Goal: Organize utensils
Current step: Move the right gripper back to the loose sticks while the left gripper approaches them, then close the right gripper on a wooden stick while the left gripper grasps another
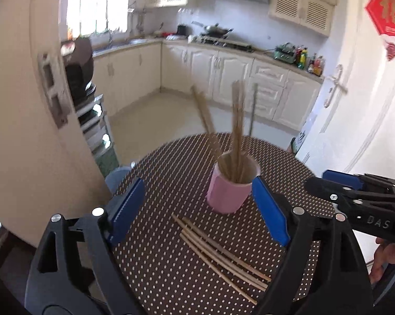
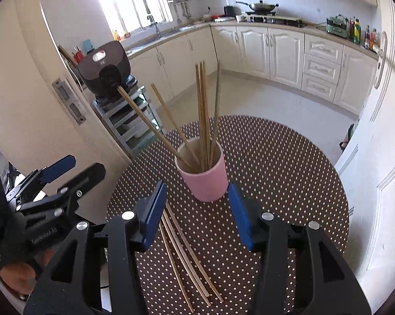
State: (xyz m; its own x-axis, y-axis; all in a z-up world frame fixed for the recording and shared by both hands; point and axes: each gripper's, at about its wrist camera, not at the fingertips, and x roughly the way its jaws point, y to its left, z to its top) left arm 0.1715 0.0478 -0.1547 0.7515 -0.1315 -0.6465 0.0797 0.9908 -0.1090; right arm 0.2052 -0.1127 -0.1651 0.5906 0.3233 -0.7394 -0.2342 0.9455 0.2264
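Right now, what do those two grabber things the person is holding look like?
Both look the same. The left gripper and the right gripper are chunky black plastic frames with triangle-shaped cut-outs and shiny silver bolts. Each has two flat fingers with bright blue pads, ridged along one edge. Pale lettering is printed on the black bodies. No cables show.

One pink cup (image 2: 206, 181) on one round polka-dot table (image 2: 289, 173).

Chopsticks in cup (image 2: 205, 120): about six counted from the right wrist view, two leaning left, four near upright (the upright ones overlap, so the count is not firm; the left wrist view is too blurred to check).

Loose chopsticks on table (image 2: 183, 257): four in the right wrist view; five in the left wrist view (image 1: 223, 256).

Two grippers: left (image 1: 201, 214), right (image 2: 196, 215).
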